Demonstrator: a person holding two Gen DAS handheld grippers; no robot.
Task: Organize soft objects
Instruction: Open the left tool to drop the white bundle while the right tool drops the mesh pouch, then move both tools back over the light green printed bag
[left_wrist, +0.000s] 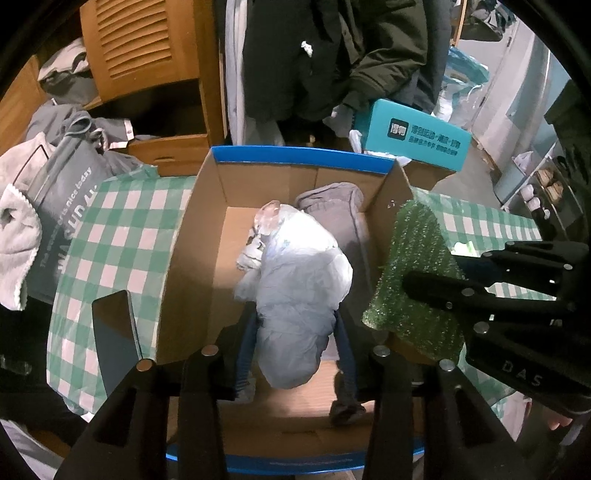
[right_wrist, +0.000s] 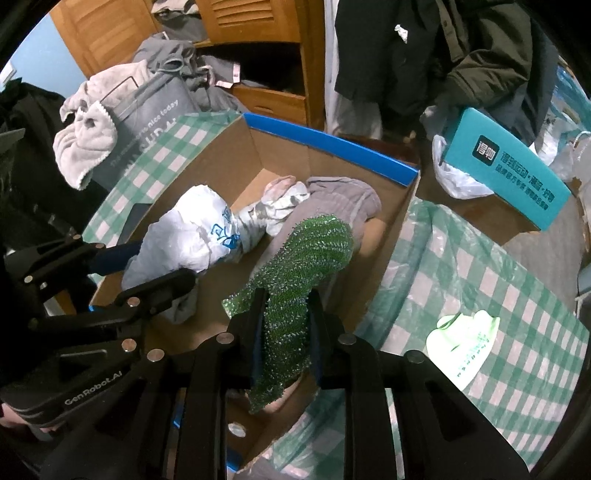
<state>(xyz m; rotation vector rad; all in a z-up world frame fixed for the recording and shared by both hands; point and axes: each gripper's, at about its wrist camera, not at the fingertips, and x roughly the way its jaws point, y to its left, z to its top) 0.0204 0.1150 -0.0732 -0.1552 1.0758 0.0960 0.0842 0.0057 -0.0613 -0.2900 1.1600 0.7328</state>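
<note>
An open cardboard box (left_wrist: 295, 157) with a blue rim stands on a green checked cloth. A grey garment (left_wrist: 332, 199) lies at its far end. My left gripper (left_wrist: 295, 332) is over the box's near end, shut on a crumpled pale plastic bag (left_wrist: 303, 266) that stretches toward the grey garment. In the right wrist view the same bag (right_wrist: 199, 236) shows blue print, with the left gripper (right_wrist: 162, 262) at its near end. My right gripper (right_wrist: 286, 325) is shut on a green glittery sheet (right_wrist: 295, 266), which hangs over the box's right side, also seen as the green sheet (left_wrist: 410, 266).
A teal printed box (left_wrist: 417, 140) sits beyond the carton. At left stand a grey tote with clothes (left_wrist: 66, 206) and a pale towel (left_wrist: 14, 236). Behind are a wooden cabinet (left_wrist: 147, 40) and hanging dark jackets (left_wrist: 314, 55). A light green item (right_wrist: 461, 339) lies on the checked cloth (right_wrist: 480, 280).
</note>
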